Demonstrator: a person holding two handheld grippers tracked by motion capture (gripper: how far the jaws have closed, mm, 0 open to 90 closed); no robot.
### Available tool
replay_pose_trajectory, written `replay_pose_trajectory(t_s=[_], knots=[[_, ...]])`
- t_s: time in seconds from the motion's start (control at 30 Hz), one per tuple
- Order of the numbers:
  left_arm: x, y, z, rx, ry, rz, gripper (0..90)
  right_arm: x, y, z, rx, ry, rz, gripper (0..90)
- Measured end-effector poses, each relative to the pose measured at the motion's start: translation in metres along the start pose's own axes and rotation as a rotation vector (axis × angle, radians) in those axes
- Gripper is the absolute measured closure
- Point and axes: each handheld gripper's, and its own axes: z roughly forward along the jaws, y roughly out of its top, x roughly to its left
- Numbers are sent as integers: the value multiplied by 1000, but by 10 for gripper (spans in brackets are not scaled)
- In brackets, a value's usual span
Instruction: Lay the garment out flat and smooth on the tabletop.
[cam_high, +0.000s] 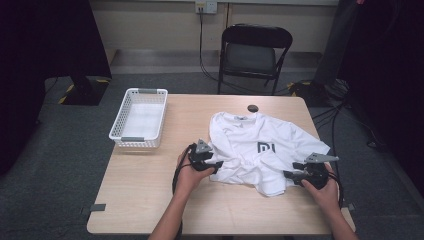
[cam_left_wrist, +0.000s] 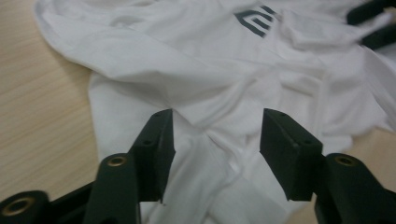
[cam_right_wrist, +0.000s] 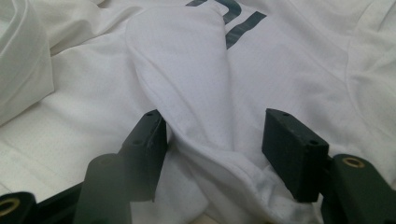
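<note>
The shirt (cam_high: 260, 150), white with a dark logo on its chest, lies rumpled on the right half of the tabletop (cam_high: 150, 200), its collar toward the top of the high view and its lower hem bunched toward the bottom. In the left gripper view the shirt (cam_left_wrist: 196, 60) covers most of the frame, with bare wood along the left edge; in the right gripper view the shirt (cam_right_wrist: 289, 70) spreads across the frame, logo at the top. A white basket (cam_high: 139, 118) stands in the upper left part of the tabletop, well apart from the shirt. A black chair (cam_high: 252, 52) stands behind the tabletop at the top centre of the high view. The left gripper (cam_high: 212, 166) sits at the shirt's lower left edge, held in the left hand (cam_high: 189, 176); seen from its own camera, the left gripper (cam_left_wrist: 217, 140) has its jaws apart with a fold of cloth lying between them, neither pad pressing on it. The right gripper (cam_high: 292, 172) sits at the shirt's lower right edge, in the right hand (cam_high: 320, 192); in its own view the right gripper (cam_right_wrist: 215, 140) has its jaws apart around a raised ridge of cloth that touches the left jaw and stays clear of the right one. A small dark round object (cam_high: 253, 108) lies just above the collar.
</note>
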Motion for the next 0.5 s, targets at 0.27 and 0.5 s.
replay_pose_trajectory(t_s=[0.27, 0.5], knots=[[2, 10, 24, 66, 64, -131, 575, 0, 0, 0, 0, -3, 0, 394], [-4, 6, 30, 103, 64, -41, 740, 0, 0, 0, -1, -2, 1, 394]])
